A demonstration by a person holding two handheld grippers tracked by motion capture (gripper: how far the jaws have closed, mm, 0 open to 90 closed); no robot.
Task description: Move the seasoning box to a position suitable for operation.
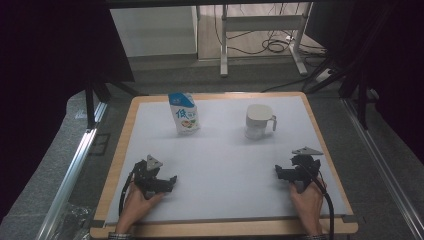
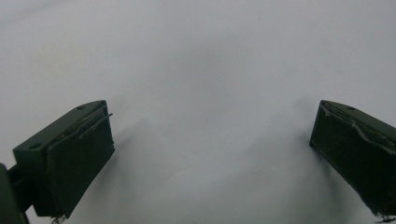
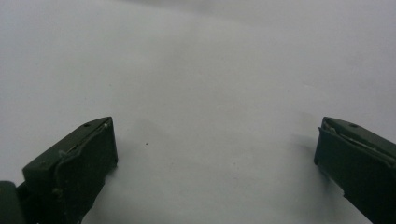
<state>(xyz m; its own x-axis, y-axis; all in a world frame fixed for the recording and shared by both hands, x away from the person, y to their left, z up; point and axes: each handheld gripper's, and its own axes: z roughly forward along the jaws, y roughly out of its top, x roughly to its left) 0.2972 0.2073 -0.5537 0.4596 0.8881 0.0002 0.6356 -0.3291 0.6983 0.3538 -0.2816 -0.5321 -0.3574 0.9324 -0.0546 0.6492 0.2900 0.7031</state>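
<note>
A blue and white milk carton (image 1: 184,113) stands upright at the back left of the white table top (image 1: 220,165). A white cup with a handle (image 1: 259,121) stands at the back right. My left gripper (image 1: 159,181) rests low near the front left, held by a hand, well short of the carton. My right gripper (image 1: 290,171) rests near the front right, in front of the cup. In the left gripper view the left gripper (image 2: 212,144) has its jaws wide apart over bare white surface. The right gripper (image 3: 217,154) is open too, nothing between its jaws.
The table has a wooden rim (image 1: 116,160). Beyond it are a dark floor, metal rails (image 1: 75,165) at the left, and a desk frame with cables (image 1: 270,45) at the back.
</note>
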